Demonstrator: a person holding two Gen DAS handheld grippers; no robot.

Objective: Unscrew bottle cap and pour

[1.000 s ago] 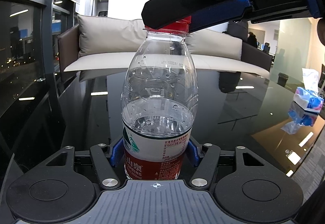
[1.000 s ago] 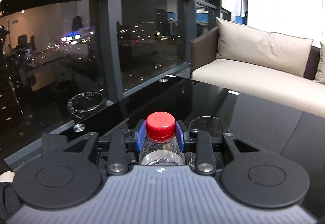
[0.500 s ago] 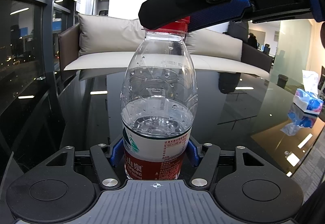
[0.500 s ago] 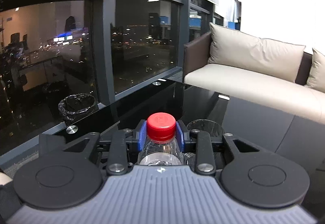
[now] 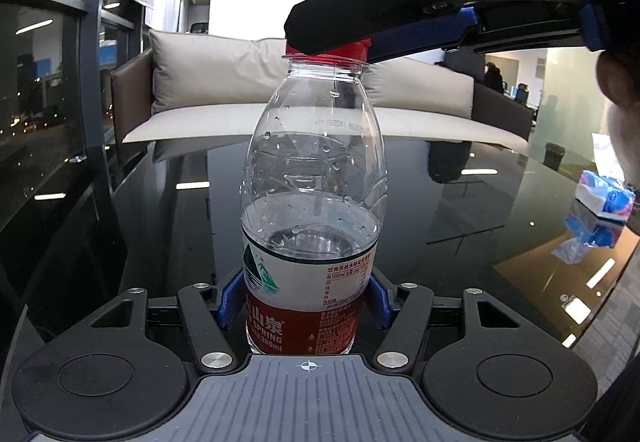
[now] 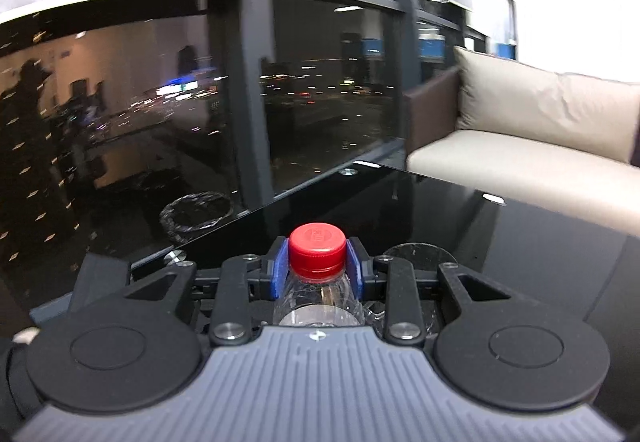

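Between the earlier views and now, the right gripper (image 6: 318,270) has swung about the cap (image 6: 317,250): its wrist view has panned so that the sofa (image 6: 532,145) sits further right, and from the left wrist its finger now crosses the bottle top at a changed angle. Bottle (image 5: 312,209) stands upright on the dark glass table (image 5: 480,226), about half full of water, its clear wall thin and ribbed, likely to dent under a hard squeeze and slick where droplets cling inside. Best hold is low, on the labelled band, where the left gripper (image 5: 306,302) has its blue pads closed against both sides of the label. Cap is small, red and ridged, offering good purchase; the right gripper's blue pads (image 6: 281,269) are closed on its flanks. Judged step: cap still seated, mid-twist. With water this high, weight is moderate and the centre sits low. A glass (image 6: 416,254) stands just beyond the bottle, partly hidden by the right gripper. Tissue pack (image 5: 604,195) lies well apart near the table's right edge.
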